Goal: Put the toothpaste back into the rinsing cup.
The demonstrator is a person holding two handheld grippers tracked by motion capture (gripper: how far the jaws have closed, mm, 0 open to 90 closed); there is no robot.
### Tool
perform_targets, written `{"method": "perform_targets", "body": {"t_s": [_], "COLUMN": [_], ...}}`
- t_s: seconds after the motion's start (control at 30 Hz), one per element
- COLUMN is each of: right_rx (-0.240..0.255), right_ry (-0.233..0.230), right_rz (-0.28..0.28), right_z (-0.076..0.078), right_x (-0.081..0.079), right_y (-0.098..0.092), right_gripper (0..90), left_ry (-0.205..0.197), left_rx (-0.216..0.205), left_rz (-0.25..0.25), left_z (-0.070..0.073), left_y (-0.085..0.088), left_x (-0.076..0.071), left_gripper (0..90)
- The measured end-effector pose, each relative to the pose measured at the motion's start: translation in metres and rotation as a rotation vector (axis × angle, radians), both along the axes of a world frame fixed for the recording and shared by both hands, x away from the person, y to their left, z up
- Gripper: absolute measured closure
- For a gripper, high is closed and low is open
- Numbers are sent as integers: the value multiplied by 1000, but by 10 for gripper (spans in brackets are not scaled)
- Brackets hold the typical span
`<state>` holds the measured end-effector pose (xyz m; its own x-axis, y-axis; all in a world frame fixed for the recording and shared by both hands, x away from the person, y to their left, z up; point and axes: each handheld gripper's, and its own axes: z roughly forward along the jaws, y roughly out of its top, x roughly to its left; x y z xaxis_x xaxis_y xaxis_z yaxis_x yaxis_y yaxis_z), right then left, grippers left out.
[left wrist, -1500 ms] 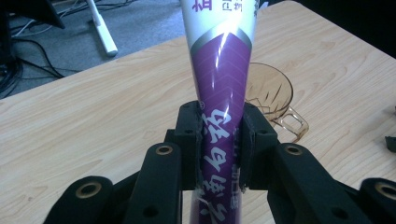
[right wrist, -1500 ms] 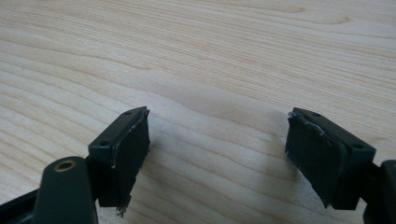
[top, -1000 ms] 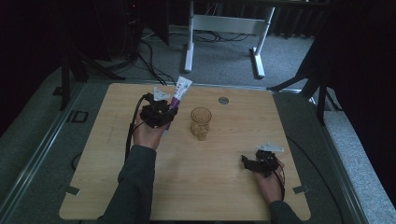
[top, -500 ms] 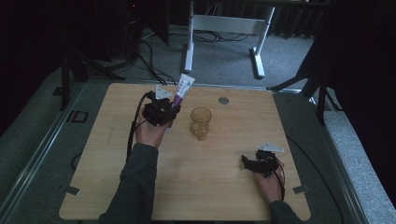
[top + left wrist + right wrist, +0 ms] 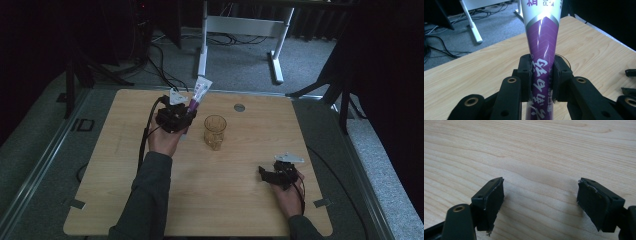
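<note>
Close to the person, the right gripper (image 5: 266, 173) rests low on the table (image 5: 110, 200). Its jaws are wide apart and nothing is in them. Farther out, the left gripper (image 5: 541, 75) squeezes a purple and white tube (image 5: 541, 45). The tube pokes up and away, just left of the glass (image 5: 215, 132) in the middle.
</note>
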<state>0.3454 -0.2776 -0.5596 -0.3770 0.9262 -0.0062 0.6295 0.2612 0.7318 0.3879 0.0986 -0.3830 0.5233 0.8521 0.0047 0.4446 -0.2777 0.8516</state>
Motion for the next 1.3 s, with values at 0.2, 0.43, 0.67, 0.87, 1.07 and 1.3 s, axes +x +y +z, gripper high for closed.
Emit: {"method": "perform_targets", "body": {"t_s": [0.2,0.43,0.67,0.87,1.07,1.3], "right_rx": [1,0,1,0,1,1], "right_ry": [1,1,1,0,1,1], "right_rz": [0,0,0,0,0,0], "right_z": [0,0,0,0,0,0], "right_x": [0,0,0,0,0,0], "right_y": [0,0,0,0,0,0], "right_gripper": [214,214,214,214,214,213], "left_ry": [-8,-14,-24,-26,-28,-36], "left_rx": [-6,-20,-34,-44,-57,-70], "left_rz": [-4,-12,-13,-13,-12,-6], "left_z": [2,3,4,2,2,1], "left_y": [-2,-4,-6,-8,-11,-13], "left_x": [2,4,6,8,10,12], "left_gripper": [724,724,724,724,724,724]}}
